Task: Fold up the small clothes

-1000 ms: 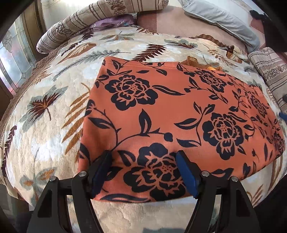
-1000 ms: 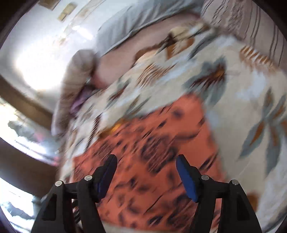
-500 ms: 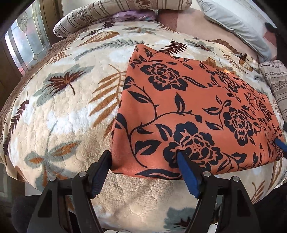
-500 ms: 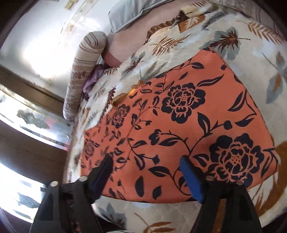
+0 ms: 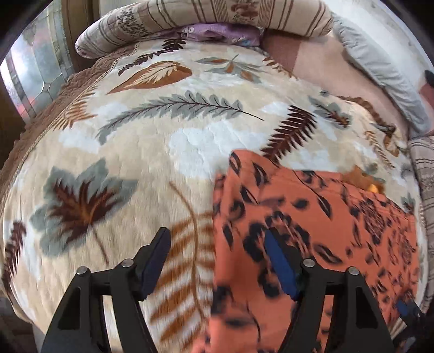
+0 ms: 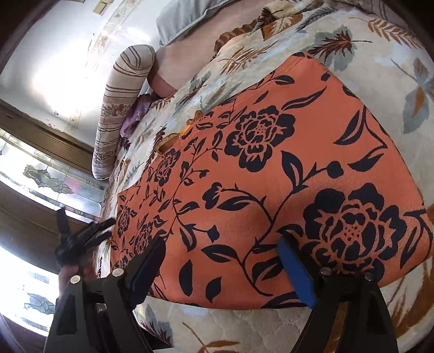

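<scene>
Bolster [image 5: 217, 19]: a long striped cushion ran along the far edge of the bed, a crumpled purple cloth [image 5: 219, 31] tucked just under it; both sat well apart from the work.
Blanket [image 5: 152, 152]: thick, plush and quilted, cream with grey and brown leaves and ferns; it served as the soft folding surface, so a gripped edge would probably sink in a little.
Left gripper [image 5: 217, 260]: it pointed steeply down over the garment's left edge, one finger above bare blanket, the other above orange cloth. Its jaws were closing, with the edge lying below the gap but no pad pressing on it; nothing was held. Straddling the edge looked like a set-up for a pinch there.
Garment [image 6: 271, 190]: thin, smooth orange fabric printed with dark roses and vines, spread flat as a rough rectangle on the blanket near the bed's front edge; a yellowish trim [image 6: 173, 137] showed at its far side. Flat and unfolded, I judged the fold was not yet started.
Right gripper [image 6: 222, 260]: its jaws stood wide over the garment's near hem, pads clear of the cloth, gripping nothing. It seemed placed to take the hem on its own side.
</scene>
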`<state>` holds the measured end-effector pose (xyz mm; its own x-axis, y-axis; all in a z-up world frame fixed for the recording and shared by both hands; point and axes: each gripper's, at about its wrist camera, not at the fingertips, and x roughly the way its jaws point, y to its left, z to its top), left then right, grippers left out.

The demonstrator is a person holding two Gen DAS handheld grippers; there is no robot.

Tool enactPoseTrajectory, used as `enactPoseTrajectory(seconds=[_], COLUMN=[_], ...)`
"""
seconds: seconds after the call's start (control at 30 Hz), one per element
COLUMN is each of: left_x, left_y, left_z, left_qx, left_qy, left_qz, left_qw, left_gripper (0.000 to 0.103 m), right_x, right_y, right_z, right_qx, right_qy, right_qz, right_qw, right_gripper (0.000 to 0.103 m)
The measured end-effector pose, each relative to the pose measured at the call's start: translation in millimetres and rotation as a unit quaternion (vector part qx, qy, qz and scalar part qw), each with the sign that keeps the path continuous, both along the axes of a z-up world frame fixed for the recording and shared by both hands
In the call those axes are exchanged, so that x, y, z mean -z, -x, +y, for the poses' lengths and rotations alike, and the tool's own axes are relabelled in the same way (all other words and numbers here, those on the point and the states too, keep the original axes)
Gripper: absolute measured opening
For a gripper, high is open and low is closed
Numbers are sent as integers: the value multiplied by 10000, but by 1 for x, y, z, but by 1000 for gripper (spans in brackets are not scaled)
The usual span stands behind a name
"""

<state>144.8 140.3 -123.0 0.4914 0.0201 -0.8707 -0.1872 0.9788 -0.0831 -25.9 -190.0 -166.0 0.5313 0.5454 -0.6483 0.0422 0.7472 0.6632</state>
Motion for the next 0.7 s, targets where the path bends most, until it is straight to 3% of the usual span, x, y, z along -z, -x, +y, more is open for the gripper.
enactPoseTrajectory(seconds=[0.07,0.3,0.4,0.53,0.6,0.7], left_x=[12,7,-8,-32,-45,-58], left_y=[-18,-28,-8,26,48,76], left_z=[8,20,13,5,0,-9], left_qx=[-172,-413,-385,-260,-186,-97], left_qy=[-117,-150,-474,-600,-636,-609], left_qz=[213,154,-46,-377,-570,-752], left_qw=[9996,9989,9981,9971,9962,9953], left_gripper=[63,64,64,64,64,66], right_x=[-1,1,-1,-6,-16,-41], right_y=[1,2,2,2,0,-9], right_z=[-3,-7,-6,-1,1,0], right_qx=[-13,-15,-19,-4,20,23], right_qy=[-44,-81,4,161,211,292], right_qz=[14,36,36,123,195,-93], right_qw=[10000,10000,10000,9998,9996,9995], right_gripper=[87,87,87,87,87,87])
